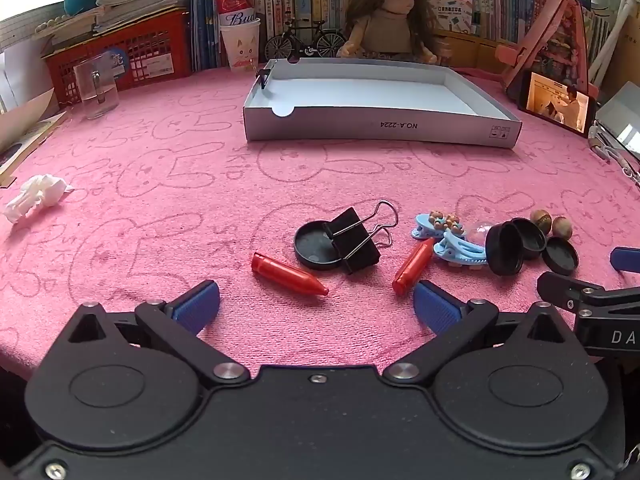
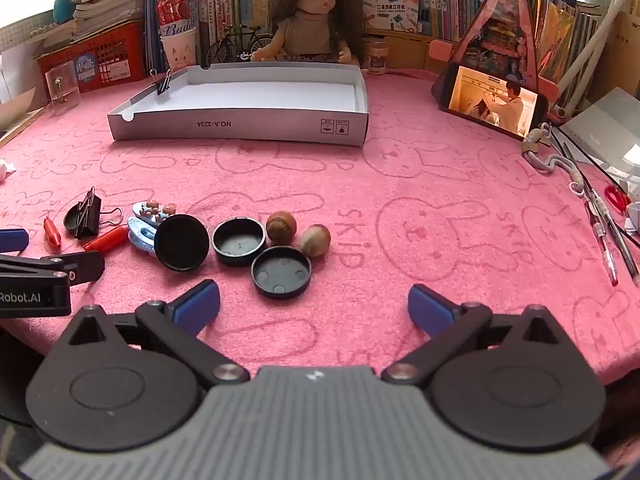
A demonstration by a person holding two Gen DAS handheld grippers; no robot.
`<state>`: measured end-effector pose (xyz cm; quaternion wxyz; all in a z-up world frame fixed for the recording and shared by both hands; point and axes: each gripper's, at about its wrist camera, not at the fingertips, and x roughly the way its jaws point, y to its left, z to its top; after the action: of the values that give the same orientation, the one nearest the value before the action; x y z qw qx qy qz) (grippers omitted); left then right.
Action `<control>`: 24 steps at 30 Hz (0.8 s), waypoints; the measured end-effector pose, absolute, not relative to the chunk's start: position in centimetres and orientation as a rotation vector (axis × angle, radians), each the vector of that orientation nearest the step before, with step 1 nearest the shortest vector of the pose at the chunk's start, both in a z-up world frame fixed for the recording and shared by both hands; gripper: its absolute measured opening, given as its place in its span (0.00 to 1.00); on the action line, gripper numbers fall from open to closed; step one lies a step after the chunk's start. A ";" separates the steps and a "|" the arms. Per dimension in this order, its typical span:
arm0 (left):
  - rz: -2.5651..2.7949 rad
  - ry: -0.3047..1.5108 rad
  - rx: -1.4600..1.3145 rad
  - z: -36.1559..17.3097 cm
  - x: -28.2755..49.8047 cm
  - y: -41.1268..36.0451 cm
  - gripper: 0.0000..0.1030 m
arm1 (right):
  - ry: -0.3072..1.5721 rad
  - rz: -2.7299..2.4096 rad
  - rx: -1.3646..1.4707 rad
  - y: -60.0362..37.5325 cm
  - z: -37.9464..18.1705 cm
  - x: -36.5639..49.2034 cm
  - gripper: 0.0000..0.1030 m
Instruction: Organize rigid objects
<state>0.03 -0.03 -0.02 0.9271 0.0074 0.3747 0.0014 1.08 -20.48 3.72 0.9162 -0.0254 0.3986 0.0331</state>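
Small rigid items lie in a row on the pink cloth. In the left wrist view I see two red crayons [image 1: 289, 273] [image 1: 413, 266], a black binder clip [image 1: 356, 240] on a black lid [image 1: 314, 245], blue hair clips [image 1: 452, 236], black caps [image 1: 505, 250] and two nuts [image 1: 551, 224]. The right wrist view shows three black caps [image 2: 281, 272] [image 2: 239, 241] [image 2: 181, 242], nuts [image 2: 281, 227] [image 2: 315, 240], hair clips [image 2: 146, 224], and the clip [image 2: 86, 214]. My left gripper [image 1: 316, 306] is open just before the crayons. My right gripper [image 2: 314, 306] is open before the caps. Both are empty.
A shallow white box [image 1: 496, 132] [image 2: 240, 125] stands at the back centre with a small binder clip [image 2: 163, 82] on its left rim. A phone [image 2: 494, 106], pens [image 2: 604, 236], a doll [image 2: 316, 12], a red basket [image 1: 120, 56] and crumpled tissue [image 1: 36, 196] surround the cloth.
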 end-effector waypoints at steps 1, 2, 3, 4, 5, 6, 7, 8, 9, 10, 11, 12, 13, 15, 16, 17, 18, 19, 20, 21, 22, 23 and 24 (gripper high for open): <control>0.003 0.767 0.016 0.0 0.0 0.0 1.00 | 0.821 0.068 -0.053 -20.5 3.7 1.1 1.00; 0.002 0.766 0.015 0.0 0.0 0.0 1.00 | 0.820 0.068 -0.053 -20.4 3.7 1.1 1.00; 0.002 0.766 0.013 0.0 0.0 0.0 1.00 | 0.819 0.068 -0.053 -20.4 3.7 1.1 1.00; 0.002 0.765 0.011 0.0 0.0 0.0 1.00 | 0.818 0.068 -0.053 -20.4 3.7 1.0 1.00; 0.002 0.765 0.010 0.0 0.0 0.0 1.00 | 0.817 0.069 -0.053 -20.4 3.8 1.0 1.00; 0.002 0.764 0.010 0.0 0.0 0.0 1.00 | 0.816 0.069 -0.053 -20.4 3.8 1.0 1.00; 0.002 0.764 0.009 0.0 0.0 0.0 1.00 | 0.815 0.071 -0.054 -20.4 3.8 1.0 1.00; 0.003 0.763 0.009 0.0 0.0 0.0 1.00 | 0.814 0.072 -0.054 -20.4 3.8 1.0 1.00; 0.004 0.762 0.009 0.0 0.0 -0.1 1.00 | 0.819 0.067 -0.057 -20.3 3.8 1.0 1.00; 0.006 0.761 0.008 0.0 0.0 -0.1 1.00 | 0.818 0.069 -0.058 -20.3 3.8 1.0 1.00; 0.007 0.761 0.008 0.0 0.1 -0.1 1.00 | 0.818 0.070 -0.058 -20.3 3.8 1.0 1.00; 0.007 0.761 0.008 0.0 0.1 -0.1 1.00 | 0.818 0.071 -0.058 -20.3 3.8 1.0 1.00; 0.007 0.761 0.009 0.0 0.1 -0.1 1.00 | 0.817 0.071 -0.058 -20.3 3.8 1.0 1.00; 0.007 0.761 0.009 0.0 0.1 -0.1 1.00 | 0.817 0.070 -0.057 -20.4 3.8 1.0 1.00; 0.007 0.761 0.008 0.0 0.1 -0.1 1.00 | 0.818 0.069 -0.057 -20.4 3.8 1.0 1.00; 0.007 0.761 0.008 0.0 0.1 -0.1 1.00 | 0.818 0.069 -0.057 -20.4 3.8 1.0 1.00; 0.007 0.761 0.008 0.0 0.1 -0.1 1.00 | 0.818 0.069 -0.057 -20.4 3.8 1.0 1.00; 0.007 0.761 0.008 0.0 0.1 -0.1 1.00 | 0.818 0.069 -0.057 -20.4 3.8 1.0 1.00; 0.007 0.761 0.007 0.0 0.1 -0.1 1.00 | 0.818 0.069 -0.057 -20.4 3.8 1.0 1.00; 0.007 0.761 0.007 0.0 0.1 -0.1 1.00 | 0.818 0.069 -0.057 -20.4 3.8 1.0 1.00; 0.007 0.761 0.007 0.0 0.1 -0.1 1.00 | 0.818 0.069 -0.057 -20.4 3.8 1.0 1.00; 0.008 0.761 0.007 0.0 0.1 -0.1 1.00 | 0.818 0.069 -0.057 -20.4 3.8 1.0 1.00; 0.009 0.761 0.006 -0.1 0.0 0.1 1.00 | 0.818 0.069 -0.057 -20.4 3.8 1.0 1.00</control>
<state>-0.03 0.06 -0.13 0.9284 0.0029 0.3715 0.0042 1.03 -20.42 3.82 0.9165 -0.0278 0.3977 0.0335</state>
